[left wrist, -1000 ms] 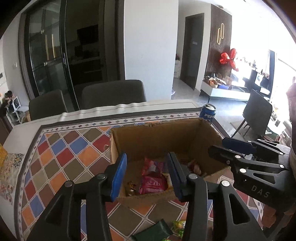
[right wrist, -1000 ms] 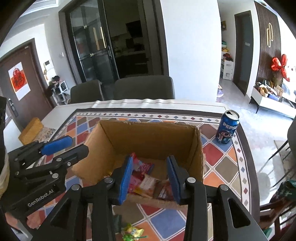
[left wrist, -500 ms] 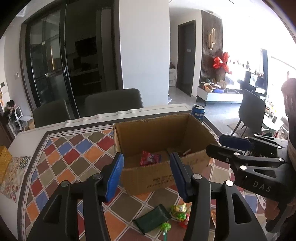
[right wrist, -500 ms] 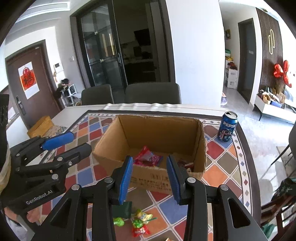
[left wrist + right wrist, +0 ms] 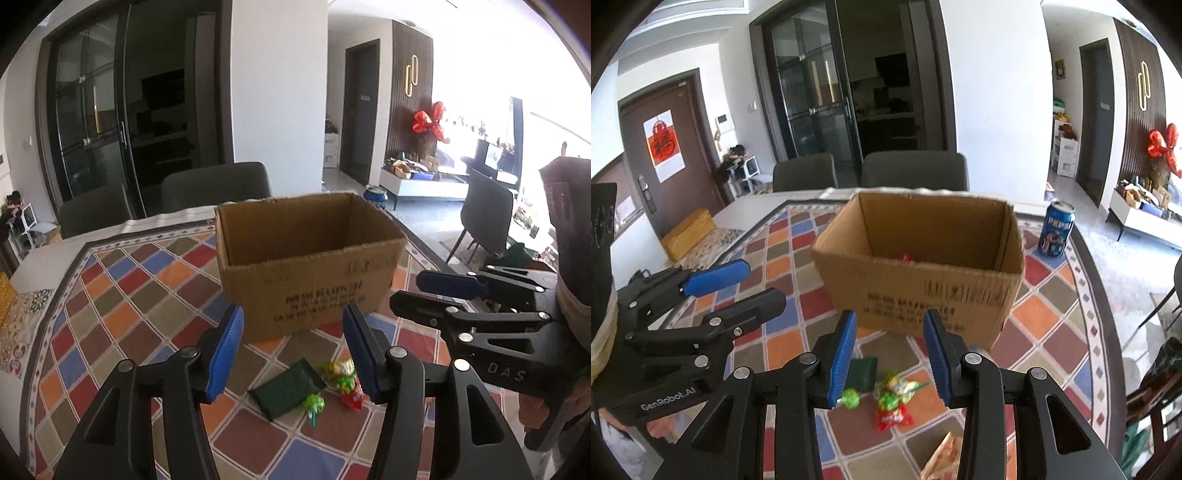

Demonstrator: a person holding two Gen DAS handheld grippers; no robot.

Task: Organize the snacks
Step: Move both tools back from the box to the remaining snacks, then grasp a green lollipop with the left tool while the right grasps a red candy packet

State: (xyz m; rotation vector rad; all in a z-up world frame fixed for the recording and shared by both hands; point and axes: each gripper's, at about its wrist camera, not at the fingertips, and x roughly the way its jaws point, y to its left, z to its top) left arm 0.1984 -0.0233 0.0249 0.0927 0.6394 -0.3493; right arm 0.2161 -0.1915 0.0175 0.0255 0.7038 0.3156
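An open cardboard box (image 5: 310, 273) (image 5: 923, 273) stands on the tiled tablecloth; a red packet (image 5: 905, 257) peeks inside it. In front of the box lie a dark green packet (image 5: 284, 391) (image 5: 862, 373), green lollipops (image 5: 313, 402) (image 5: 851, 398), a yellow-green candy wrapper (image 5: 338, 369) (image 5: 901, 384) and a red candy (image 5: 352, 397) (image 5: 892, 419). My left gripper (image 5: 293, 354) is open and empty above these snacks. My right gripper (image 5: 889, 354) is open and empty, also above them. Each gripper shows in the other's view (image 5: 443, 295) (image 5: 735, 284).
A blue Pepsi can (image 5: 1056, 232) (image 5: 375, 195) stands right of the box. Two grey chairs (image 5: 871, 173) stand at the table's far side. A yellow box (image 5: 689, 232) lies at the far left. A tan packet (image 5: 942, 458) sits at the near edge.
Both grippers have pulled back and down from over the box; the box interior is mostly out of sight and the snacks in front of it have come into view.
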